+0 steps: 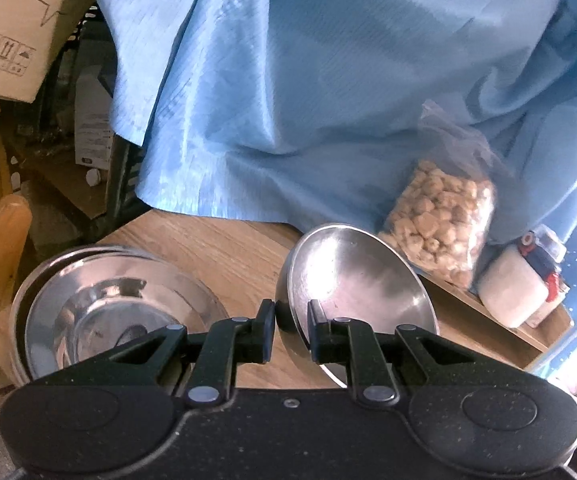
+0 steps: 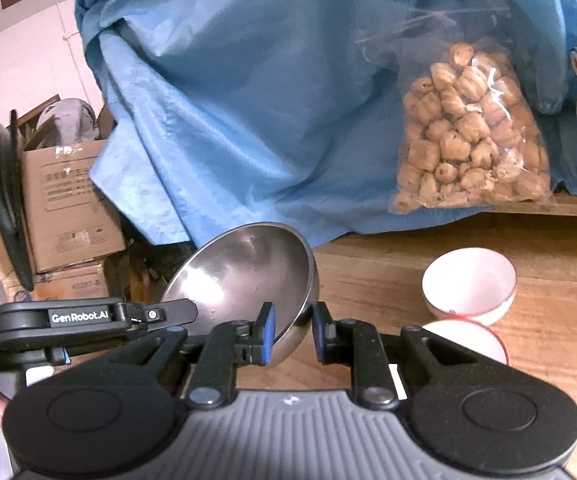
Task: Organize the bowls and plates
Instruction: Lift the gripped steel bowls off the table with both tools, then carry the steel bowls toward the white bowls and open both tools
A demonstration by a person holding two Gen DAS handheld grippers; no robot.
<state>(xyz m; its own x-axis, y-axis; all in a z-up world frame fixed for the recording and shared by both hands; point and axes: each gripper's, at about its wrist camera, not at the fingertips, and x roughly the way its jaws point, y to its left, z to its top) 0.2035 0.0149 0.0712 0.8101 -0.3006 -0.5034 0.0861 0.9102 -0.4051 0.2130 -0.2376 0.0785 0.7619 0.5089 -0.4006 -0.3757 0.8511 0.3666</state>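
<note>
A steel bowl (image 1: 360,276) hangs tilted above the wooden table (image 1: 224,248), its hollow turned toward the camera. My left gripper (image 1: 290,312) is shut on its rim, one finger inside and one outside. In the right wrist view the steel bowl (image 2: 240,276) tilts to the left, and my right gripper (image 2: 293,316) is shut on its lower right rim. The left gripper's black housing (image 2: 80,316) reaches the same bowl's left edge. A stack of steel bowls (image 1: 120,304) sits at the table's left end. Two white red-rimmed bowls (image 2: 468,284) (image 2: 464,340) rest on the table to the right.
A blue cloth (image 1: 308,80) hangs behind the table. A clear bag of brown snacks (image 2: 472,132) and a white jar with a blue lid (image 1: 516,288) stand at the back right. Cardboard boxes (image 2: 68,200) and a wooden chair back (image 1: 0,264) crowd the left side.
</note>
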